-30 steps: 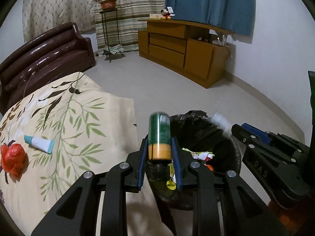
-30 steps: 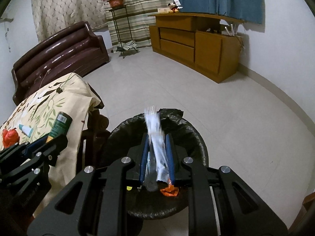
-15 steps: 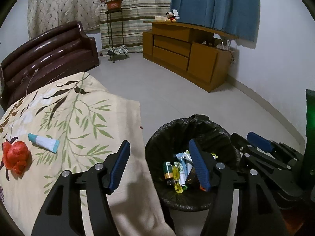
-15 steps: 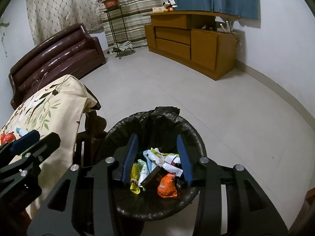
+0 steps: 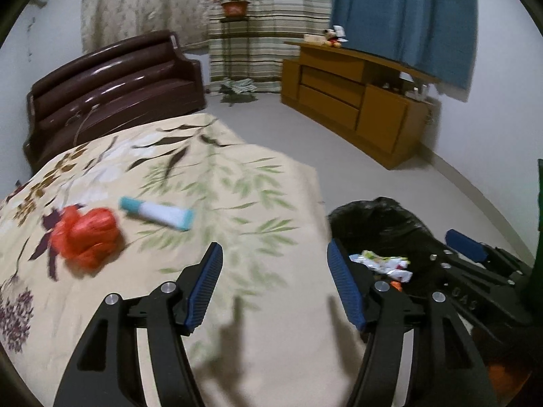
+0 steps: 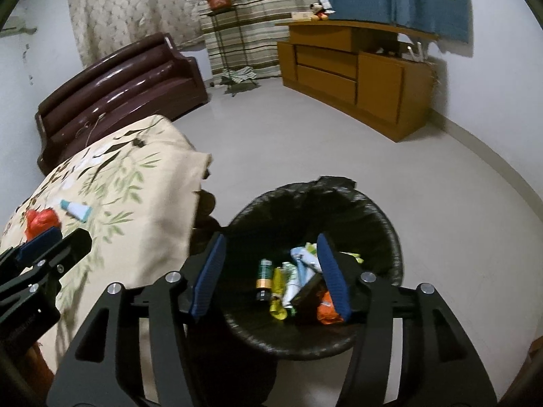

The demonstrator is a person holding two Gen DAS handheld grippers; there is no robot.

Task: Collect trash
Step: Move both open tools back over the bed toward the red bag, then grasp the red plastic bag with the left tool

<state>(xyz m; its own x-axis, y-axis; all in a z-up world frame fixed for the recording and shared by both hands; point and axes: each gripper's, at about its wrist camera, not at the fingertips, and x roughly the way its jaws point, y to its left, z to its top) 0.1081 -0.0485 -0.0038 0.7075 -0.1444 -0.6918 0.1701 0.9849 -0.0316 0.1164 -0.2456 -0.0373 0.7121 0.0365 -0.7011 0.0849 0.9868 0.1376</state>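
Blue-padded jaws of my left hand-held gripper [image 5: 275, 285] stand wide apart with nothing between them, hanging over the cream leaf-printed cloth [image 5: 210, 203] that covers the surface. My right hand-held gripper [image 6: 271, 273] is opening at this moment, its jaws already well apart and empty, poised above the round bin lined with a black plastic bag [image 6: 383, 224].

Two pieces of trash lie on the cloth ahead of the left gripper: one white squeeze tube with teal ends [image 5: 156, 213], lying flat, and one crumpled red plastic bag [image 5: 86, 232] just to its left, near it but, as far as I can tell through the blur, not touching. Both sit well clear of the pads.

In the bin, seen from the right wrist, I count one green and orange cylindrical can [image 6: 264, 276] lying on its side, one yellow wrapper [image 6: 277, 296], one orange wrapper [image 6: 327, 308], one dark boxy packet [image 6: 307, 293] and a few pale tubes or wrappers I cannot separate. The bin stands on the pale floor [image 6: 339, 142] just beside the cloth's hanging edge.

Further out there is one dark brown sofa [image 5: 112, 81], one wooden sideboard [image 5: 356, 101], one potted plant on a thin metal stand [image 5: 234, 5], and three curtains: cream, striped and blue [image 5: 407, 10].
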